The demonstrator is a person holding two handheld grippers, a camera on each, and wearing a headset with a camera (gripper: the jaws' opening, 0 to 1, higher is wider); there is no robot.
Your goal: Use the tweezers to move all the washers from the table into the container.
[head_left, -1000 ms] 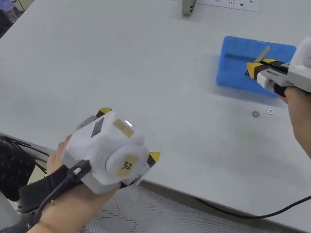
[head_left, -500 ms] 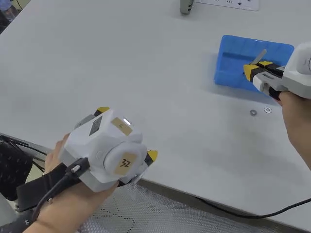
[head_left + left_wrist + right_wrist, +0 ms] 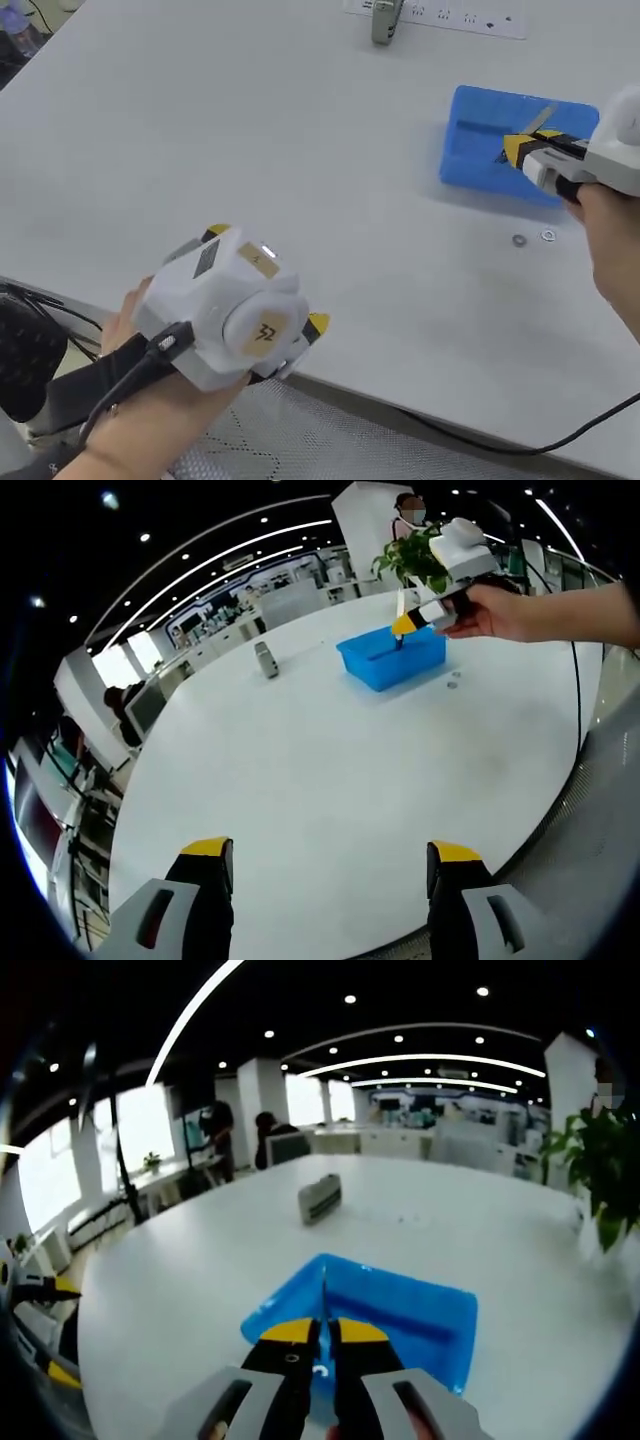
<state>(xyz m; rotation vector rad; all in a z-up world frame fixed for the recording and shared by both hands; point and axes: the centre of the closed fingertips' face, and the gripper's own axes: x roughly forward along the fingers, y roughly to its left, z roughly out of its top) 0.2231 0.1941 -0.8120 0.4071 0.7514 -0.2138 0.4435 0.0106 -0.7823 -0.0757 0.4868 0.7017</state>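
Observation:
A blue container stands on the white table at the right. My right gripper hovers over it, shut on thin metal tweezers whose tips point down into the container. In the right gripper view the tweezers stick out between the closed jaws of the right gripper. Two small washers lie on the table just in front of the container. My left gripper is held at the table's near edge, far from them, open and holding nothing.
A small metal block and a white power strip sit at the table's far edge. A black cable runs along the near edge at the right. A potted plant stands beyond the container.
The head view has shifted slightly. The right gripper stays over the container with the tweezers, and the left gripper stays put.

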